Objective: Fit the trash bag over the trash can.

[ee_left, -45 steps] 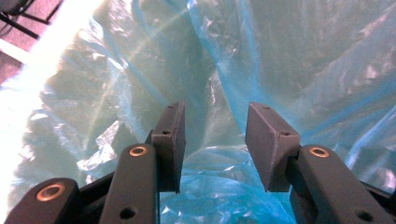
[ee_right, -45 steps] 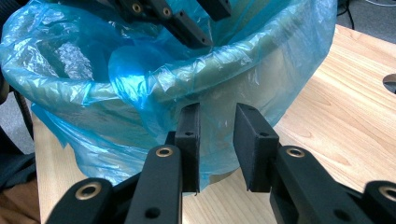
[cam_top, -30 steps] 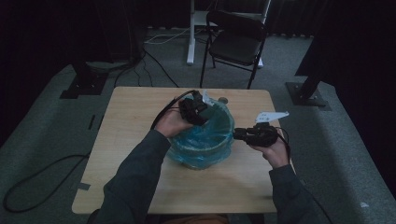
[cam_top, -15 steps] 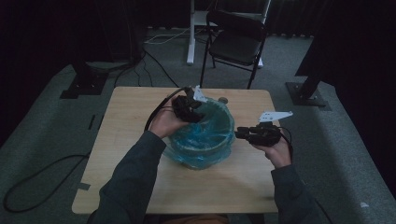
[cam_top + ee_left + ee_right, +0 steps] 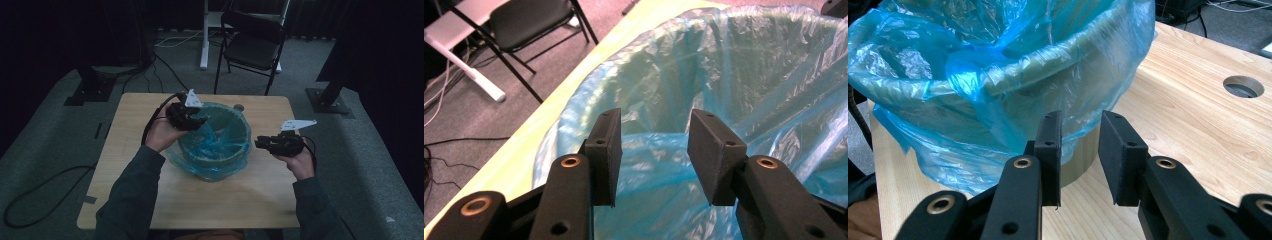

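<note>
A round bin lined with a thin blue plastic bag (image 5: 215, 145) stands in the middle of the wooden table (image 5: 250, 200). My left gripper (image 5: 199, 123) hovers at the bin's far-left rim. In the left gripper view, that gripper (image 5: 654, 120) stands open over the bag (image 5: 744, 75), with nothing between the jaws. My right gripper (image 5: 259, 143) sits just right of the bin, pointing at it. In the right gripper view it (image 5: 1080, 120) is open by a narrow gap and empty, level with the bag's (image 5: 998, 65) loose skirt and the bin's bare base (image 5: 1080, 157).
A round cable hole (image 5: 239, 107) (image 5: 1243, 86) lies in the table behind the bin. A black folding chair (image 5: 255, 42) and a white desk leg (image 5: 204, 35) stand beyond the far edge. Cables and stand bases lie on the floor at left and right.
My left gripper has drawn leftward from over the bin's middle to its left rim, and the bag's mouth now lies wider open. The right gripper has barely moved.
</note>
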Action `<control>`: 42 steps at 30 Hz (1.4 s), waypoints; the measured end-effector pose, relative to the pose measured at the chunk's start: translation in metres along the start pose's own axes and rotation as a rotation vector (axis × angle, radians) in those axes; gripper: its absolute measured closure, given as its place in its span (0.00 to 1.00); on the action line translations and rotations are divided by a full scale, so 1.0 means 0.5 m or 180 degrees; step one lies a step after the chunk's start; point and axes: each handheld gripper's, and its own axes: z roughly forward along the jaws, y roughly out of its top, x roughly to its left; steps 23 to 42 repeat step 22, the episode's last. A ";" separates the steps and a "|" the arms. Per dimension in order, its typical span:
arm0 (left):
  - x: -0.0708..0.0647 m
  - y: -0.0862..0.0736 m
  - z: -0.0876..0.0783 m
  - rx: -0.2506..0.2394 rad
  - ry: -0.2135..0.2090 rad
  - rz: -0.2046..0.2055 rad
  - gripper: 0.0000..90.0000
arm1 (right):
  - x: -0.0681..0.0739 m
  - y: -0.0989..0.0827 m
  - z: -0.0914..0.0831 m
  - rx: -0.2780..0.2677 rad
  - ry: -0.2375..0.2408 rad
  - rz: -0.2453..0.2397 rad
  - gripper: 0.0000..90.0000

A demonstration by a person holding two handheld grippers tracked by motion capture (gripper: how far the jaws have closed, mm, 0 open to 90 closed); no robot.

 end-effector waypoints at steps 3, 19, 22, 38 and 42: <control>0.007 -0.016 -0.009 -0.0040 0.0044 -0.0067 0.63 | -0.003 -0.003 -0.001 0.0012 -0.0010 0.0005 0.79; 0.049 -0.089 -0.043 -0.0167 0.0254 -0.0400 0.62 | -0.013 -0.015 -0.006 0.0049 -0.0051 0.0061 0.79; 0.059 -0.107 -0.049 -0.0198 0.0300 -0.0505 0.62 | -0.015 -0.019 -0.007 0.0062 -0.0080 0.0060 0.79; 0.059 -0.107 -0.049 -0.0198 0.0300 -0.0505 0.62 | -0.015 -0.019 -0.007 0.0062 -0.0080 0.0060 0.79; 0.059 -0.107 -0.049 -0.0198 0.0300 -0.0505 0.62 | -0.015 -0.019 -0.007 0.0062 -0.0080 0.0060 0.79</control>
